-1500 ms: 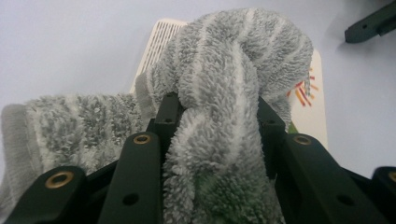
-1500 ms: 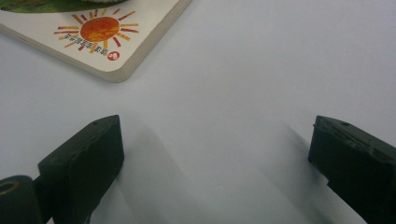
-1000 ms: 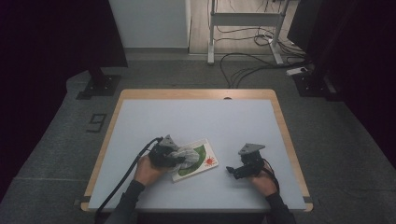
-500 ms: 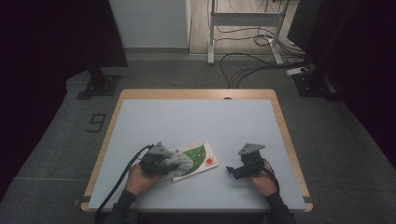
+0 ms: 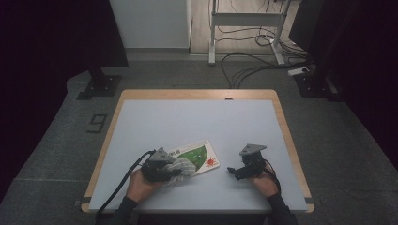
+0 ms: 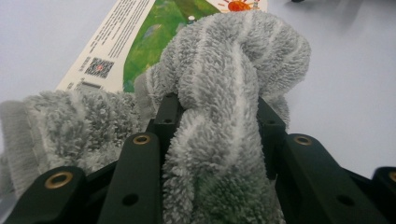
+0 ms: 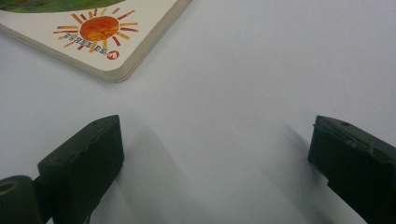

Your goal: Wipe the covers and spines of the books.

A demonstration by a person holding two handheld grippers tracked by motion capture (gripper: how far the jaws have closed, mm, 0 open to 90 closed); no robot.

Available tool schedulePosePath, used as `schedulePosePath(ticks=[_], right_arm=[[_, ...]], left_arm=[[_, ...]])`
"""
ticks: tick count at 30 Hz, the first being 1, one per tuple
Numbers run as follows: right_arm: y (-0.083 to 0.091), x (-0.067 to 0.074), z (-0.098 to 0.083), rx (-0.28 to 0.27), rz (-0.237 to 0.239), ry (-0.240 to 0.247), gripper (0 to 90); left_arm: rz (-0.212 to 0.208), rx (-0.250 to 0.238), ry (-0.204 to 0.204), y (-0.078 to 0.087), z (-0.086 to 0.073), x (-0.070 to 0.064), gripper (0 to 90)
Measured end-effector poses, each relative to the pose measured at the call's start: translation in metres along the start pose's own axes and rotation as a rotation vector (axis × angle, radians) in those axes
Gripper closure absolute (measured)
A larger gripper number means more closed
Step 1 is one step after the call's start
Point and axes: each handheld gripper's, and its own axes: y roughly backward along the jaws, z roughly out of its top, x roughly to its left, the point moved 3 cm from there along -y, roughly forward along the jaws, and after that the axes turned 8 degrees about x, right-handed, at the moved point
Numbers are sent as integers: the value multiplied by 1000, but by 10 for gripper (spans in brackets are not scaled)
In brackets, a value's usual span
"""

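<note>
Nearest, low in the left gripper view: my left gripper (image 6: 212,135) has its black jaws clamped on a bunched grey striped towel (image 6: 233,79). The cloth fills the gap between the jaws and bulges out beyond them; a looser fold spills to the left of the frame. In the high view the left gripper (image 5: 159,165) sits at lower left of centre, my left hand (image 5: 140,183) behind it, the towel (image 5: 184,166) lying at the near end of the book (image 5: 201,156).

Beyond the towel, upper part of the left gripper view: the book (image 6: 119,46), flat on the table (image 5: 197,122), green cover with an orange sun, and printed text with a small code along its white edge. The towel overlaps its green area.

My right gripper (image 7: 215,154) has its jaws wide apart, nothing between them, just bare table. The book's sun corner (image 7: 98,30) lies at upper left of that view, apart from the jaws. In the high view the right gripper (image 5: 233,171) rests right of the book, near but not touching.
</note>
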Motion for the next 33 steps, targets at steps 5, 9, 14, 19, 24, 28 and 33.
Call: schedulePosePath(ticks=[5,9,14,19,24,28,33], right_arm=[[0,0,0,0,0,0,28],[0,0,0,0,0,0,29],[0,0,0,0,0,0,28],[0,0,0,0,0,0,29],[0,0,0,0,0,0,28],[0,0,0,0,0,0,29],[0,0,0,0,0,0,29]], left_arm=[[-4,-2,-2,-4,5,1,626],[-2,-1,-3,-7,11,1,626],[-7,6,-24,-17,22,-3,626],[-3,16,-43,-27,35,-7,626],[-9,23,-54,-35,46,-10,625],[-15,28,-65,-42,54,-11,625],[-18,32,-75,-51,66,-16,625]])
